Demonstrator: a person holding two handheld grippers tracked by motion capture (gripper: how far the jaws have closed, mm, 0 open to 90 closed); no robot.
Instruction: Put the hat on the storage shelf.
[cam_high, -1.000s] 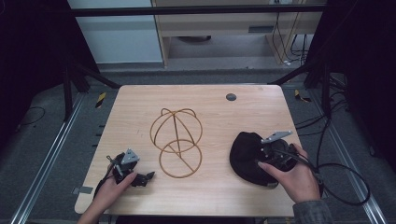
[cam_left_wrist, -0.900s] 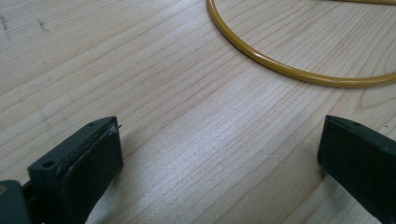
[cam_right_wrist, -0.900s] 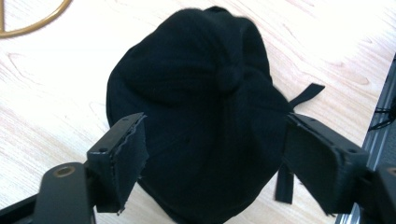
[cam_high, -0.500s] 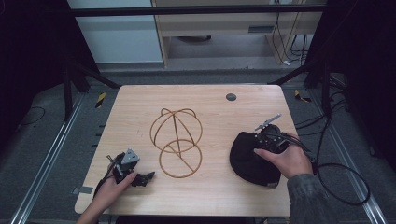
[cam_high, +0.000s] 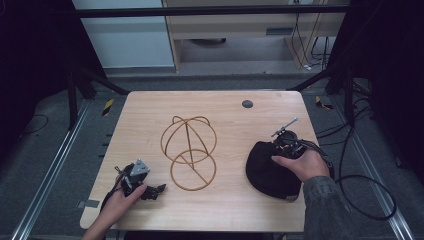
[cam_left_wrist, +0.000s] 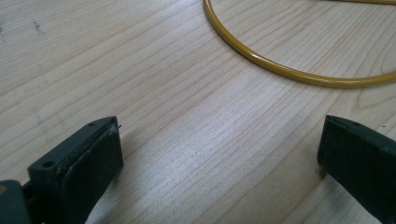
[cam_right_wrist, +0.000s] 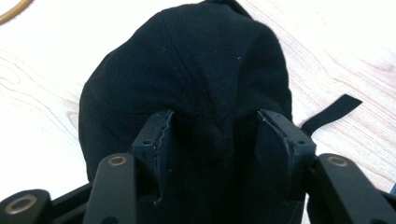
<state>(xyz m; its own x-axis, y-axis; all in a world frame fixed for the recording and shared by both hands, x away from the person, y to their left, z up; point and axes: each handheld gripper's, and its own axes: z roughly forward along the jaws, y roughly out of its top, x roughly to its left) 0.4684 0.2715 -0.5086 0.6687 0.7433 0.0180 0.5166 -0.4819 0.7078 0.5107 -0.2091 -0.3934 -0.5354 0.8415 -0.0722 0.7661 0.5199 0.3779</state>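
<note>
A black cap (cam_high: 270, 174) lies on the right side of the wooden table (cam_high: 145, 115). My right gripper (cam_high: 275, 152) is held at the cap's far edge and points down onto it. In the right gripper view this gripper (cam_right_wrist: 212, 126) is open, its jaws pressed into the cap's crown (cam_right_wrist: 196, 70) with a ridge of fabric between them. A gold wire frame (cam_high: 189, 145) of loops stands in the middle of the table. My left gripper (cam_high: 157, 190) rests open on the wood near the front left, with bare table between its jaws (cam_left_wrist: 219, 144) and the wire ring (cam_left_wrist: 289, 72) just ahead.
The cap's strap (cam_right_wrist: 331, 112) trails onto the wood beside it. A small dark round disc (cam_high: 247, 104) sits near the table's far edge. Cables (cam_high: 360, 190) hang off the right side. Metal rails and dark stands surround the table.
The right hand has carried its gripper from the cap's near right side to its far edge and turned it onto the crown. The left gripper has stayed put.
</note>
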